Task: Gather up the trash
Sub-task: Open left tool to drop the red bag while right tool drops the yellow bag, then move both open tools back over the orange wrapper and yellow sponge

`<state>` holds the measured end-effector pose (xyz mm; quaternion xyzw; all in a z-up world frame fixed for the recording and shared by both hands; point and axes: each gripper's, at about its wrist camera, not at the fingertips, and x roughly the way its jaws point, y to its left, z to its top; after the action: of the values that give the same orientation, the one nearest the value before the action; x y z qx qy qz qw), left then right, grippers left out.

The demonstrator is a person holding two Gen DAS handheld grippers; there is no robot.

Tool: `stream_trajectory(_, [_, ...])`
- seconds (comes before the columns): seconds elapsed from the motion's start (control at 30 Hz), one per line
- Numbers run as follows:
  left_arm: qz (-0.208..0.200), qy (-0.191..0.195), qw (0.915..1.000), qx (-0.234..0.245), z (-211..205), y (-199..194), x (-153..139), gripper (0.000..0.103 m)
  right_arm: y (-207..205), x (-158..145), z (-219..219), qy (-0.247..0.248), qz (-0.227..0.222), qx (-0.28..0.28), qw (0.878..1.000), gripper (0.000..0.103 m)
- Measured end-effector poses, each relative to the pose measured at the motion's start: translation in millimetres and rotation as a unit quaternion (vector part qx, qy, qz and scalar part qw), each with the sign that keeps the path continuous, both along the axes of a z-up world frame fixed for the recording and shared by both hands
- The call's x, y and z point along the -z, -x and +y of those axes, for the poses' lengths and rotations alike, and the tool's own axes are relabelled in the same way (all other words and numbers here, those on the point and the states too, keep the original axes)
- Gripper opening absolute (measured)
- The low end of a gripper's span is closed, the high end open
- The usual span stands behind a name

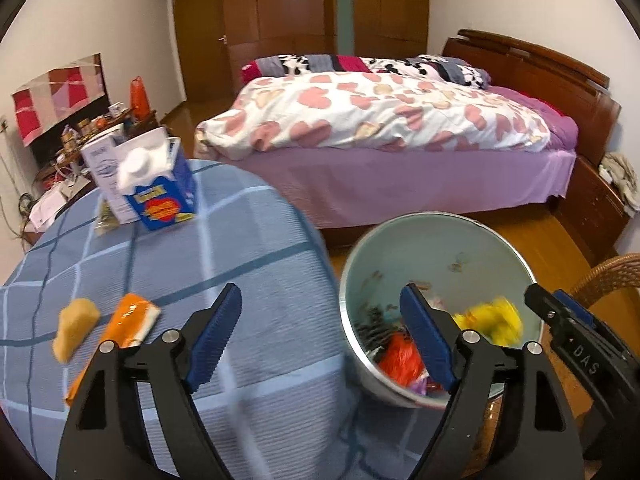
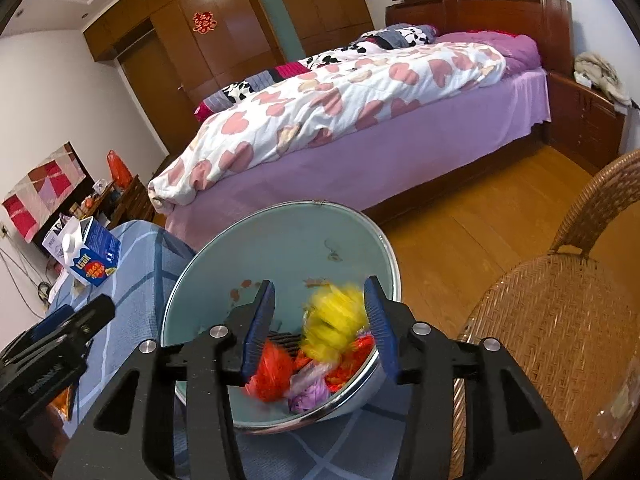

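Note:
A round metal trash bin [image 1: 440, 240] [image 2: 280, 240] stands beside the blue checked table [image 1: 240, 264]. Inside lie red [image 2: 272, 372], purple [image 2: 308, 392] and other wrappers. A yellow crumpled wrapper [image 2: 336, 324] [image 1: 492, 320] is blurred in the bin's mouth, between my right gripper's pads but apart from them. My right gripper [image 2: 320, 320] is open over the bin. My left gripper [image 1: 320, 328] is open and empty at the table's edge. On the table lie a yellow sponge-like piece [image 1: 76, 326] and an orange packet [image 1: 128, 320].
A blue carton [image 1: 164, 196] [image 2: 90, 256] and a white box [image 1: 104, 168] stand at the table's far side. A bed [image 1: 380, 140] lies behind, a wicker chair [image 2: 560, 320] to the right, a cluttered shelf [image 1: 80, 132] to the left. The floor is wood.

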<state>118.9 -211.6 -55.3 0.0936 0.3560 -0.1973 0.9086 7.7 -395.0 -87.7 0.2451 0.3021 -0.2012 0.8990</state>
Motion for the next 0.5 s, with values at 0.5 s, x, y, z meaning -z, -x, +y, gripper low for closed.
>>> stream_trajectory(0.5, [-0.005,-0.002,0.9964,-0.084,91.8,2.7,-2.2,0.09,-13.3,-17.7,72.7,0.013,-0.014,-0.064,0.998,0.061])
